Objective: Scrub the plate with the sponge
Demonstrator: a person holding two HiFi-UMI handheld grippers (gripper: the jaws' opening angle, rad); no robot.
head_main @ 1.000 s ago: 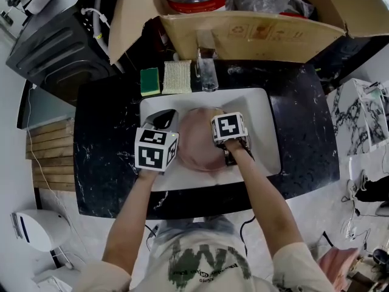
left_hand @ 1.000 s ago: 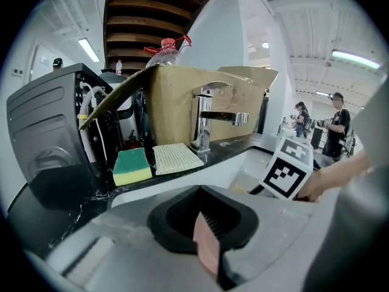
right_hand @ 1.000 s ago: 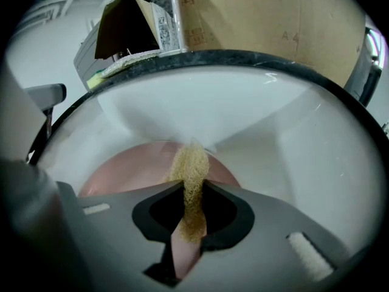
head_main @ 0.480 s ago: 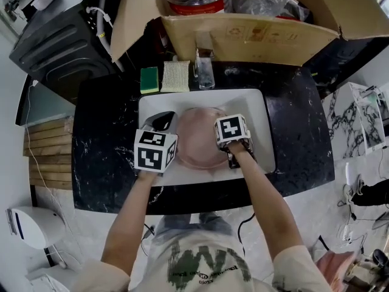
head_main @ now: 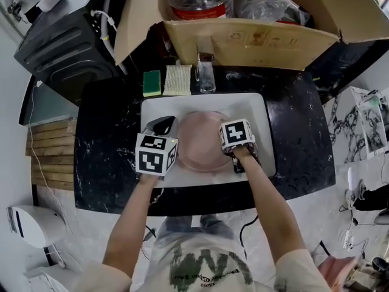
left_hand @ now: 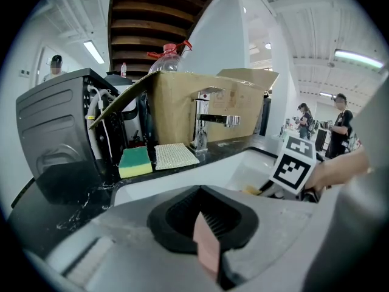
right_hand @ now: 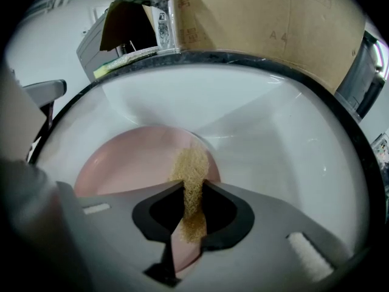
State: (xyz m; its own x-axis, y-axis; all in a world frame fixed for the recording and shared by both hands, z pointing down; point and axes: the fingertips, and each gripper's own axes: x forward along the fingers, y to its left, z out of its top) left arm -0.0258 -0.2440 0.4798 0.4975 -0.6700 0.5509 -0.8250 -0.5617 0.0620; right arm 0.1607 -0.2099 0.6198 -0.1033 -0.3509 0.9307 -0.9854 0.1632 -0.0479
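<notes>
A pink plate [head_main: 199,140] lies in the white sink [head_main: 261,111]. My left gripper [head_main: 163,126] is shut on the plate's left rim; in the left gripper view the pink rim [left_hand: 207,249] shows clamped between the jaws of this gripper [left_hand: 206,236]. My right gripper [head_main: 227,143] is at the plate's right side, its tips hidden under its marker cube. In the right gripper view that gripper [right_hand: 189,224] is shut on a tan mesh sponge [right_hand: 191,184], which rests against the plate [right_hand: 130,163].
Behind the sink on the black marble counter [head_main: 103,145] lie a green-and-yellow sponge [head_main: 152,83] and a pale mesh pad [head_main: 177,79], beside the faucet [head_main: 206,72]. An open cardboard box [head_main: 255,38] overhangs the back. A black appliance [head_main: 61,47] stands at the far left.
My right gripper with the sponge has slid a little to the right across the plate, toward its right rim. The left gripper keeps its hold on the plate.
</notes>
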